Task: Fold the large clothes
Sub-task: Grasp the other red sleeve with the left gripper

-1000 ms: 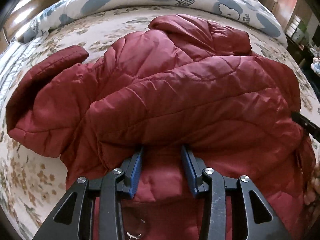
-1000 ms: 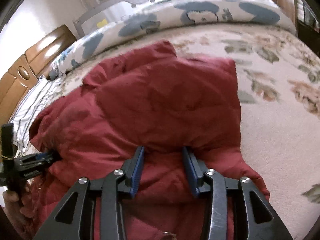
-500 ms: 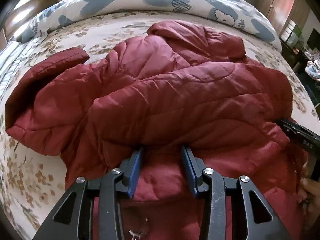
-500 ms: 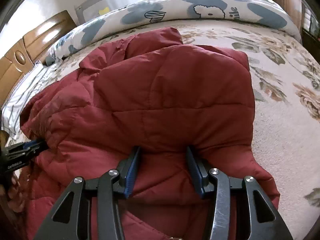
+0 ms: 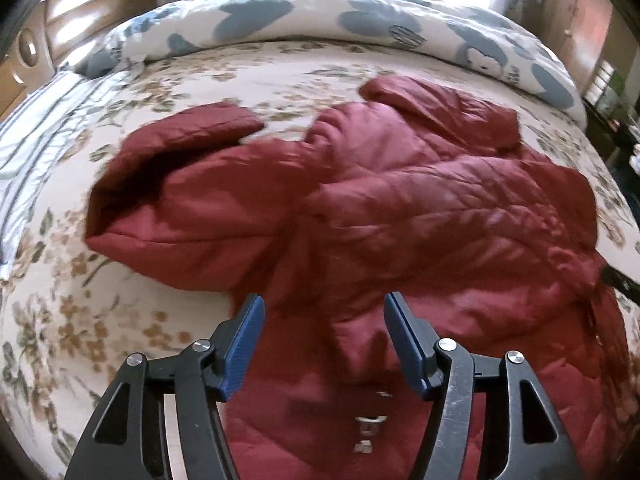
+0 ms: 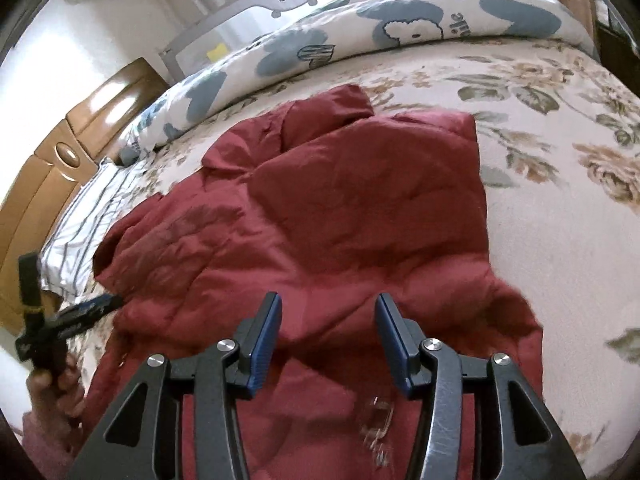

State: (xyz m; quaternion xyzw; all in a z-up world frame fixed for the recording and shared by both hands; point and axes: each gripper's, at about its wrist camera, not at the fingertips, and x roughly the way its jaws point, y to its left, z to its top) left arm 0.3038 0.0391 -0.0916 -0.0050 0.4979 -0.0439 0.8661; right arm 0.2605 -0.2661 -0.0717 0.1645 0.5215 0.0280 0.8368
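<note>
A dark red quilted jacket [image 5: 400, 208] lies crumpled on the bed, one sleeve [image 5: 180, 168] stretched out to the left and the collar [image 5: 432, 108] at the far side. My left gripper [image 5: 323, 300] hovers above the jacket's near edge. Its jaws are opening and no fabric is pinched between the blue pads. In the right wrist view, my right gripper [image 6: 327, 298] hangs over the jacket [image 6: 340, 208] near its right side. Its jaws are also opening, with only loose fabric below. The left gripper [image 6: 80, 312] shows at the left edge there.
The floral bedsheet [image 5: 100, 320] spreads around the jacket. A rolled quilt [image 5: 360, 20] with blue patterns lies along the far side. A wooden headboard [image 6: 60, 160] and a striped pillow [image 6: 80, 220] are at the left. A person's hand [image 6: 52, 384] holds the left gripper.
Both grippers let go of the folded jacket edge, widened their jaws and pulled back and up. The jacket now sits further from both cameras.
</note>
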